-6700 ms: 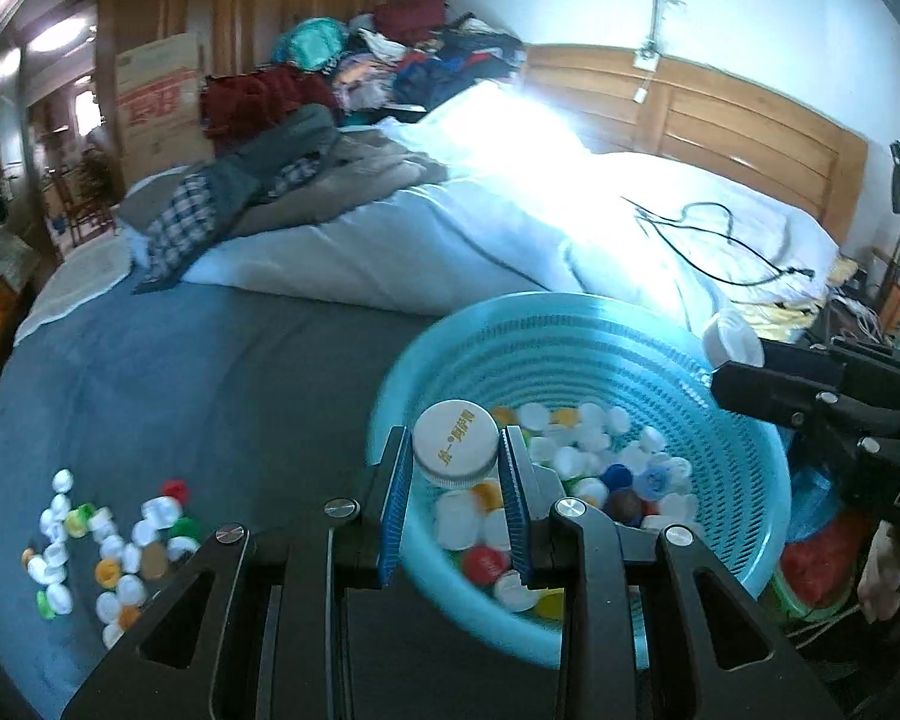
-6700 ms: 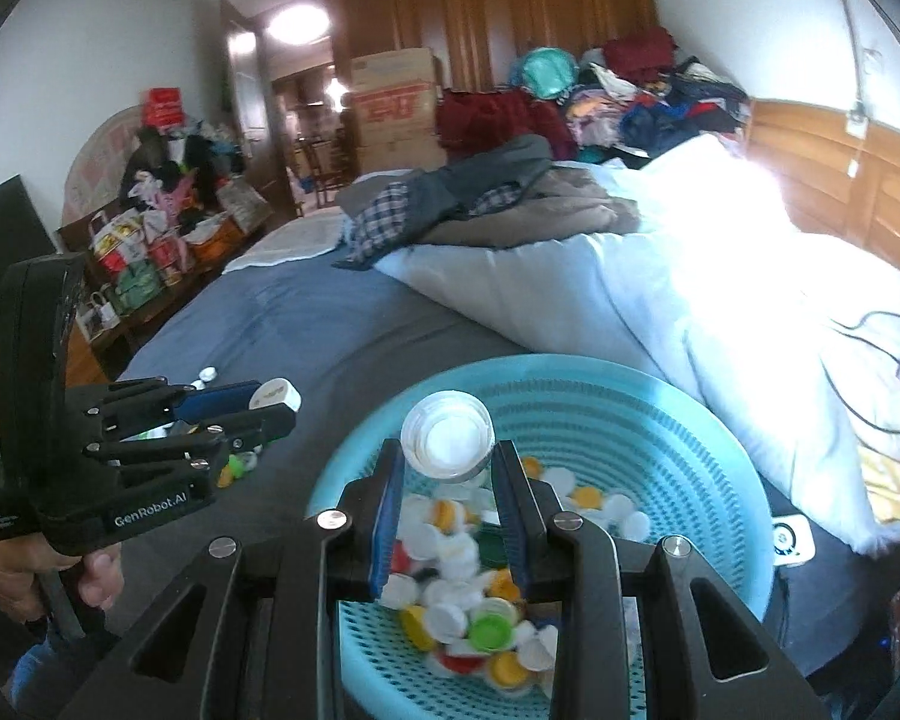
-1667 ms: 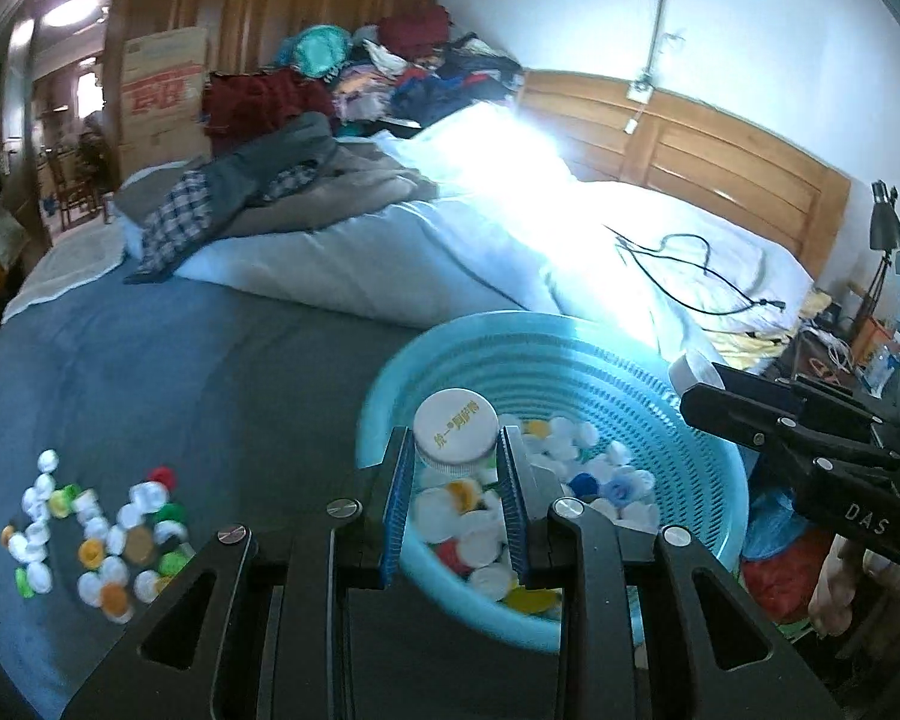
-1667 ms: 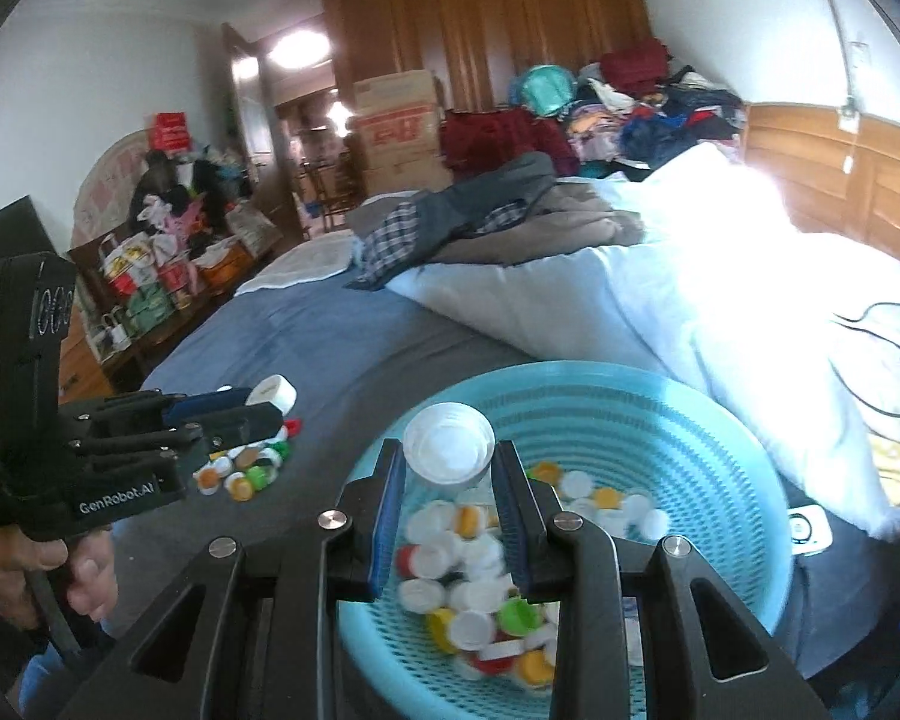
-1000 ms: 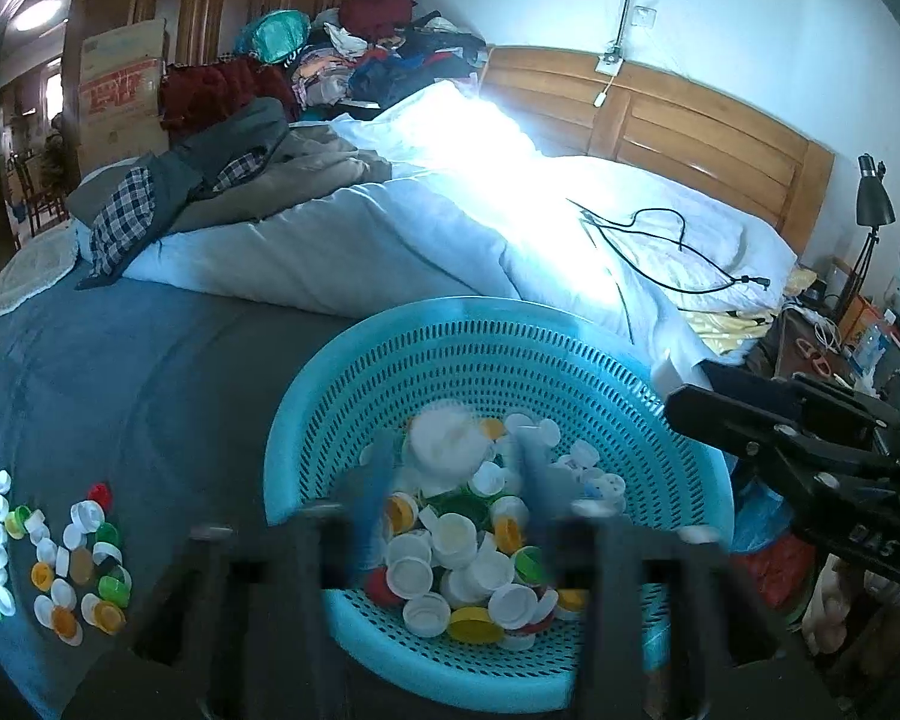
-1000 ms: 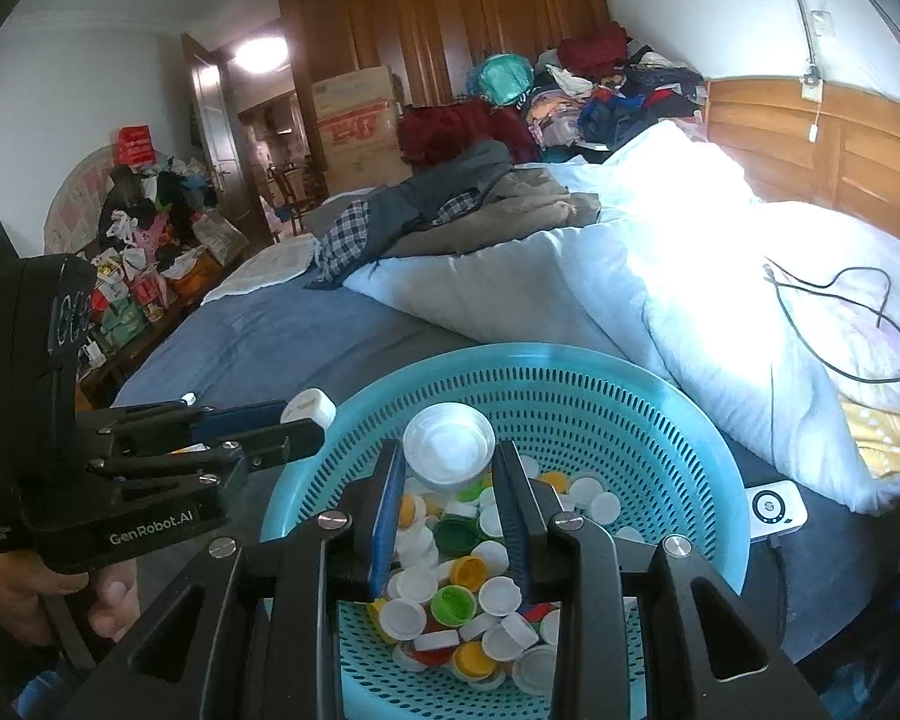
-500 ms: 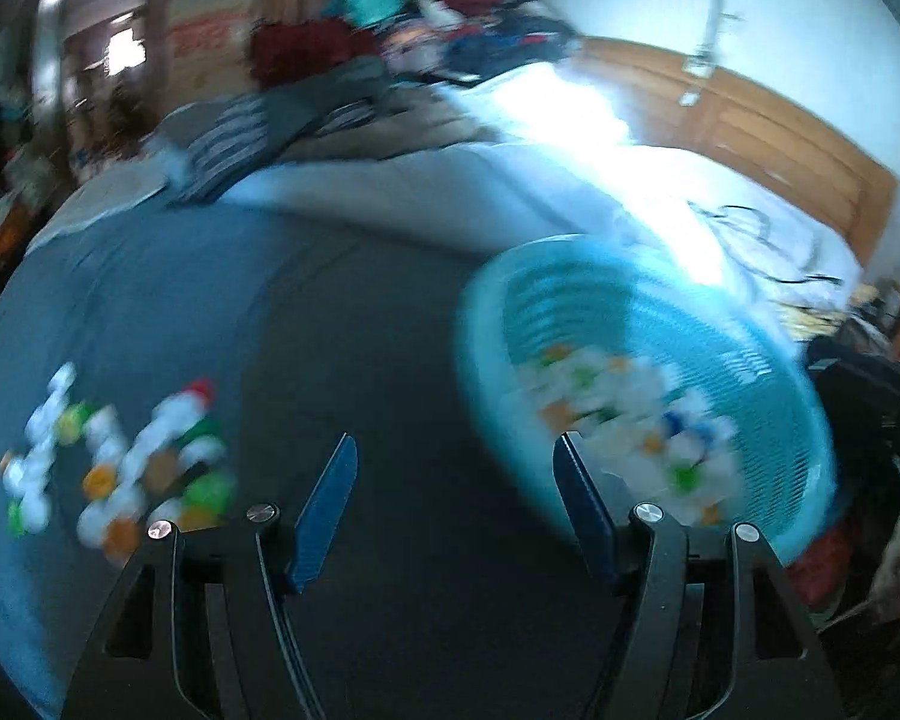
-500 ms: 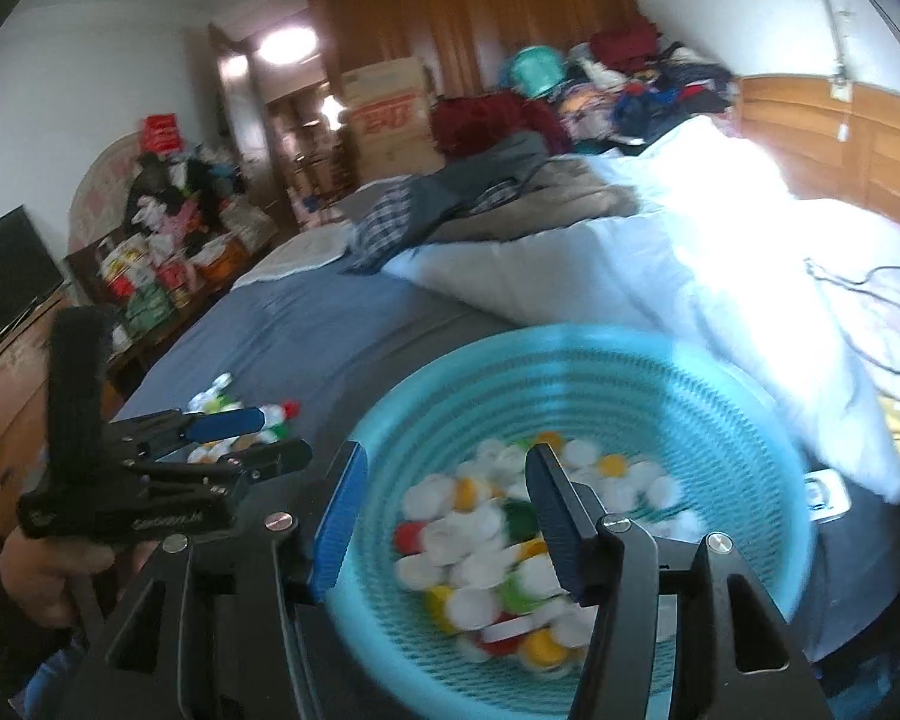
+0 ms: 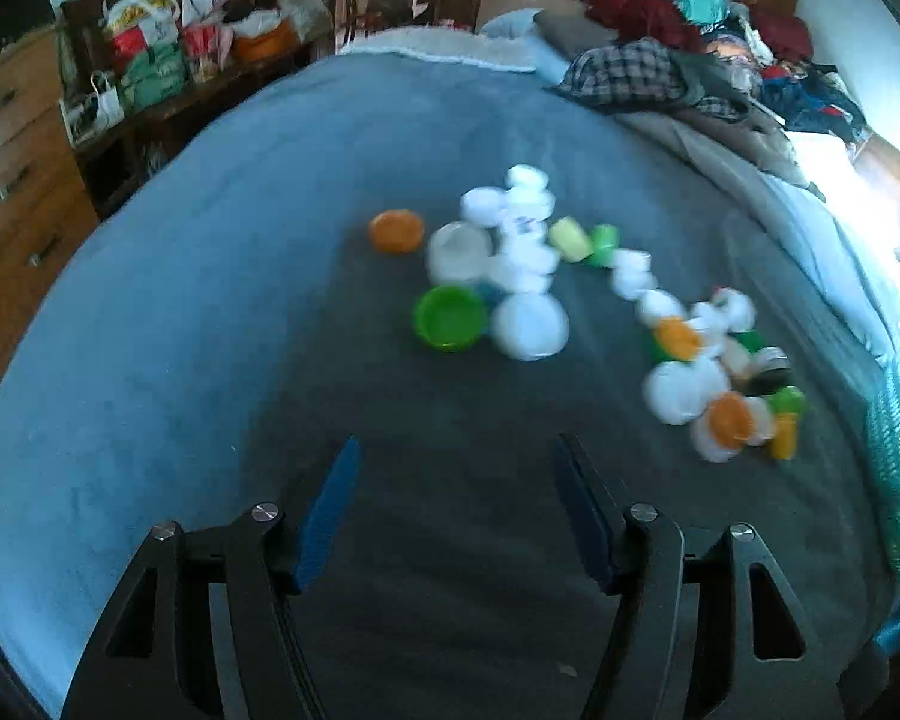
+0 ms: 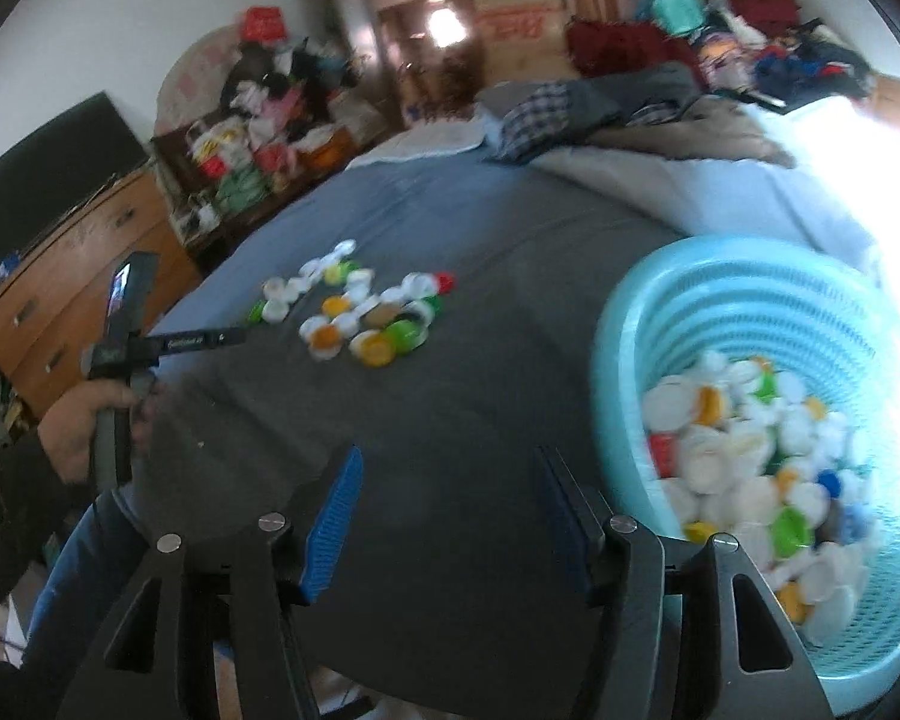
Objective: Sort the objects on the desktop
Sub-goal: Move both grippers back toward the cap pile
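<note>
Bottle caps (image 9: 528, 276) lie scattered on the grey bed cover (image 9: 210, 312), ahead of my left gripper (image 9: 456, 504) from twelve to two o'clock; many more fill the blue basket (image 10: 642, 324) at my right gripper's (image 10: 447, 507) three o'clock. Left jaws are closing, right jaws opening, nothing between either pair. I judge these caps light, stiff and slick plastic, apt to skid on the soft cover. Best pinch one across its ribbed rim, such as the green cap (image 9: 450, 318) lying open side up.
</note>
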The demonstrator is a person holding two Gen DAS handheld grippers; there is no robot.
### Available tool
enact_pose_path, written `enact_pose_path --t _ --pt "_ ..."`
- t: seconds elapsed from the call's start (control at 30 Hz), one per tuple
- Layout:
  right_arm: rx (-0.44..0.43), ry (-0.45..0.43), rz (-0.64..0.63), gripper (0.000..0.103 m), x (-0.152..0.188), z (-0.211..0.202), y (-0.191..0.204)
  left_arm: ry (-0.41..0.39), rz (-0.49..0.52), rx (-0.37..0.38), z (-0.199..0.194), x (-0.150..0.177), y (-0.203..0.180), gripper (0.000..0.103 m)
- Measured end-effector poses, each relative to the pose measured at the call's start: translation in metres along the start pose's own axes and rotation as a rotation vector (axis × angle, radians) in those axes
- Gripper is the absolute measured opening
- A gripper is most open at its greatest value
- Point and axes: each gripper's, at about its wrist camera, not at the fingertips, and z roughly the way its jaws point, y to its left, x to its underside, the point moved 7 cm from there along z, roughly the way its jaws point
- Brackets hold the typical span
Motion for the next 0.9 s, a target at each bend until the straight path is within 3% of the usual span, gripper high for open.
enact_pose_path --t 0.13,0.4,0.53,0.6,0.77,0.9 --pt "-0.007 0.024 -0.021 0.063 -0.004 0.018 0.014 -0.022 0.017 0.032 0.010 -0.006 -0.003 0.059" --pt "-0.004 0.076 -0.034 0.063 -0.001 0.041 0.029 -0.040 -0.071 0.069 0.033 -0.042 0.011 0.058" --pt "-0.016 0.092 -0.058 0.060 -0.002 0.049 0.041 -0.035 -0.057 0.070 0.030 -0.041 0.014 0.001" --pt "-0.029 0.091 -0.074 0.054 -0.006 0.053 0.049 -0.052 -0.060 0.068 0.020 -0.037 0.018 0.001" --pt "-0.079 0.101 -0.109 0.054 -0.020 0.080 0.078 -0.087 -0.071 0.062 -0.008 -0.016 0.037 0.001" --pt "-0.147 0.110 -0.165 0.054 -0.033 0.113 0.121 -0.063 -0.065 0.078 -0.018 0.002 0.053 0.001"
